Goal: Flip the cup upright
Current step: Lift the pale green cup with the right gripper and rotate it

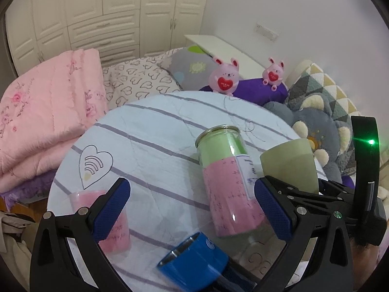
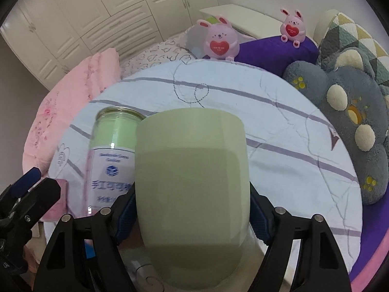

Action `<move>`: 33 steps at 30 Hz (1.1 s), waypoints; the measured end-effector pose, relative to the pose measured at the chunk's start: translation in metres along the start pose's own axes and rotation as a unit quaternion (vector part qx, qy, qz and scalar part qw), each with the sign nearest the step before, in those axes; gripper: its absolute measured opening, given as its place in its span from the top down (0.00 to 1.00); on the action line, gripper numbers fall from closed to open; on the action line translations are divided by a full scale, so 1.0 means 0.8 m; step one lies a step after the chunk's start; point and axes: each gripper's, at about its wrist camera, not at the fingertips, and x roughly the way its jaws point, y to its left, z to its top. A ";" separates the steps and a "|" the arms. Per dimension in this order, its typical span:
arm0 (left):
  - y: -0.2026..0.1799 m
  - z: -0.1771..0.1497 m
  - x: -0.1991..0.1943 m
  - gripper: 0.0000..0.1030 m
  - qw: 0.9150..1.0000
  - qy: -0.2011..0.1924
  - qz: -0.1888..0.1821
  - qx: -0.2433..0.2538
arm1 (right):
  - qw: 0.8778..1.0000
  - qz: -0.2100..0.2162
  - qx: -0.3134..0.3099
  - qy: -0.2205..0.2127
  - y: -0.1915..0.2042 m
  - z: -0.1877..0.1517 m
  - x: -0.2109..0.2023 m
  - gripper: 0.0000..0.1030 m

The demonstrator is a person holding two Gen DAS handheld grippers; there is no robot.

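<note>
Green cup sits clamped between the blue-padded fingers of the right gripper, which press against its two sides; it fills the middle of the right wrist view, its wide end pointing away from the camera, raised above the round table draped in a pale striped cloth. From the left wrist view the same cup appears at the right, beside a tall glass jar with green and pink contents and a white label, which stands on the cloth. The left gripper hovers with its jaws spread wide and nothing between them. Below it a blue cup lies on its side, and a pink cup stands partly hidden behind the left finger. Two pink plush rabbits sit on a purple cushion beyond the table.
</note>
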 end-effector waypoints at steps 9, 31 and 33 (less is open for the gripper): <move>-0.016 -0.027 -0.092 0.00 0.999 -0.040 -0.005 0.011 | 0.999 0.008 -0.019 -0.042 0.026 -0.031 -0.086 0.24; -0.021 -0.184 -0.202 0.00 0.998 -0.045 -0.001 0.034 | 0.999 0.045 -0.001 -0.028 0.048 -0.230 -0.143 0.24; -0.020 -0.191 -0.204 0.00 0.998 -0.044 -0.001 0.035 | 0.998 0.053 0.006 -0.020 0.049 -0.237 -0.133 0.24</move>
